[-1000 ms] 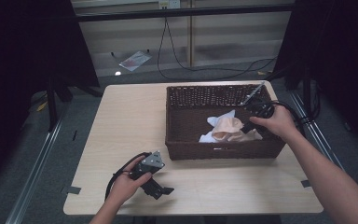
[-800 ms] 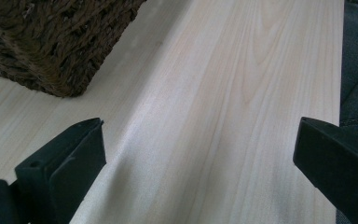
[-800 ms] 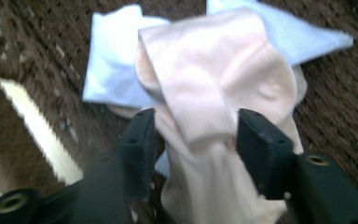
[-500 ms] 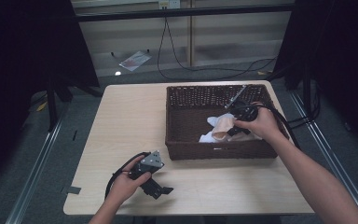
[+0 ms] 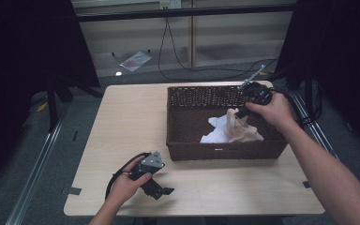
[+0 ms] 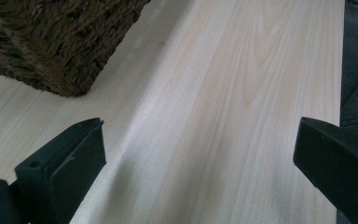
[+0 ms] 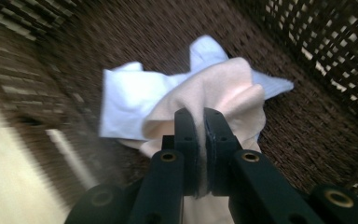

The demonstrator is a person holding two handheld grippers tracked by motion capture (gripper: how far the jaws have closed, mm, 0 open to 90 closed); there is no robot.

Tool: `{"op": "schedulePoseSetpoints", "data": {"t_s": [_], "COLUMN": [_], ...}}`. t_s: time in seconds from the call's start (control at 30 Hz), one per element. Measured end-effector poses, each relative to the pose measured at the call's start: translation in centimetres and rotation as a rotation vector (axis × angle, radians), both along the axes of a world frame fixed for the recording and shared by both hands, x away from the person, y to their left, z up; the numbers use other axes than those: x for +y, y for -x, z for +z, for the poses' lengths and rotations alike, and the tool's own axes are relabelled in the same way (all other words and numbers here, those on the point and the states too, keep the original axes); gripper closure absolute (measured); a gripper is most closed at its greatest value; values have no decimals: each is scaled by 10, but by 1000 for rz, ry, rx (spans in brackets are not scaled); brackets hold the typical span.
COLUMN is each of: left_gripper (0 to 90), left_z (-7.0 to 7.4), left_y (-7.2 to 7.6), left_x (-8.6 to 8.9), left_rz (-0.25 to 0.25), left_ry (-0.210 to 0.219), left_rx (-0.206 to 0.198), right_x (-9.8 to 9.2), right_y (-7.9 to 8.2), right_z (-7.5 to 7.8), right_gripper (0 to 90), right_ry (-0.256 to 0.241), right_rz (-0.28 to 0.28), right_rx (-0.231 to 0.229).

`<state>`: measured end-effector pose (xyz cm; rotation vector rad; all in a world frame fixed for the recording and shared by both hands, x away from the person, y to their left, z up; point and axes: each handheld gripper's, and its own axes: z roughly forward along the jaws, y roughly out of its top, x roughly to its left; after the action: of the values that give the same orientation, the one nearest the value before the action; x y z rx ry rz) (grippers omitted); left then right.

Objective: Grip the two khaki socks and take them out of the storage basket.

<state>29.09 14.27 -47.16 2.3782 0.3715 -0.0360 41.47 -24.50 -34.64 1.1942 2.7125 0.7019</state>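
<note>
From above, a pale wooden table (image 5: 122,122) carries a dark wicker basket (image 5: 180,140) on its right half, and inside the basket lie a peach cloth (image 5: 243,132) and a white cloth (image 5: 217,130), the peach one partly over the white and drawn up into a peak at its top. At the basket's far right corner the right hand (image 5: 274,110) holds the right gripper (image 5: 242,108) pointing down into the basket toward that peak; its jaws are too small to read from this height. Near the table's front left edge the left hand (image 5: 126,185) rests with the left gripper (image 5: 166,191) lying on the bare wood, well apart from the basket, its cable looping beside the wrist. Along the left gripper (image 6: 196,154) view, the two black jaws stand wide apart with nothing between them but table (image 6: 223,93); a corner of the basket (image 6: 60,42) sits at the upper left, and dark floor shows past the table edge on the right. Along the right gripper (image 7: 200,121) view, the jaws are pressed together on a fold of the peach cloth (image 7: 223,93), which rises between them and bunches beyond the tips; the white cloth (image 7: 130,100) spreads beneath and behind it on the basket (image 7: 307,116) floor, and the woven wall runs across the upper right. The left part of this view is blurred.
</note>
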Motion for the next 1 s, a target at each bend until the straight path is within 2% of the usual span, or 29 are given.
{"op": "schedulePoseSetpoints", "data": {"t_s": [0.03, 0.07, 0.1, 0.23, 0.27, 0.37, 0.47, 0.5, 0.6, 0.7, 0.8, 1.0], "left_gripper": [19, 19, 19, 19, 19, 19, 19, 19, 19, 19, 19, 19], "left_z": [0, 0, 0, 0, 0, 0, 1, 0, 0, 0, 0, 0], "left_y": [0, 0, 0, 0, 0, 0, 0, 0, 0, 0, 0, 0], "left_x": [0, 0, 0, 0, 0, 0, 0, -1, -1, -1, 0, 0], "left_rz": [1, 1, -3, -4, -2, -1, 0, 0, -3, -5, -4, -2], "left_ry": [9, 9, 10, 7, 12, 8, -6, 6, 4, 6, 9, 12], "left_rx": [0, 0, 0, 0, 2, 5, 2, 3, 1, 0, 2, 0], "right_x": [-3, -3, -6, -10, -10, -15, -18, -20, -21, -22, -21, -21], "right_y": [2, 2, 5, 9, 9, 15, 18, 20, 21, 23, 28, 48], "right_z": [14, 14, 29, 50, 50, 68, 74, 77, 79, 82, 86, 93], "right_gripper": [865, 865, 865, 865, 865, 864, 864, 864, 864, 864, 863, 862], "right_ry": [-14, -14, -33, -45, -45, -68, -68, -78, -75, -105, -108, -154], "right_rz": [3, 3, 3, 15, 15, 26, 26, 29, 30, 43, 68, 128], "right_rx": [-11, -11, -22, -28, -28, -39, -39, -39, -42, -45, -45, -43]}}
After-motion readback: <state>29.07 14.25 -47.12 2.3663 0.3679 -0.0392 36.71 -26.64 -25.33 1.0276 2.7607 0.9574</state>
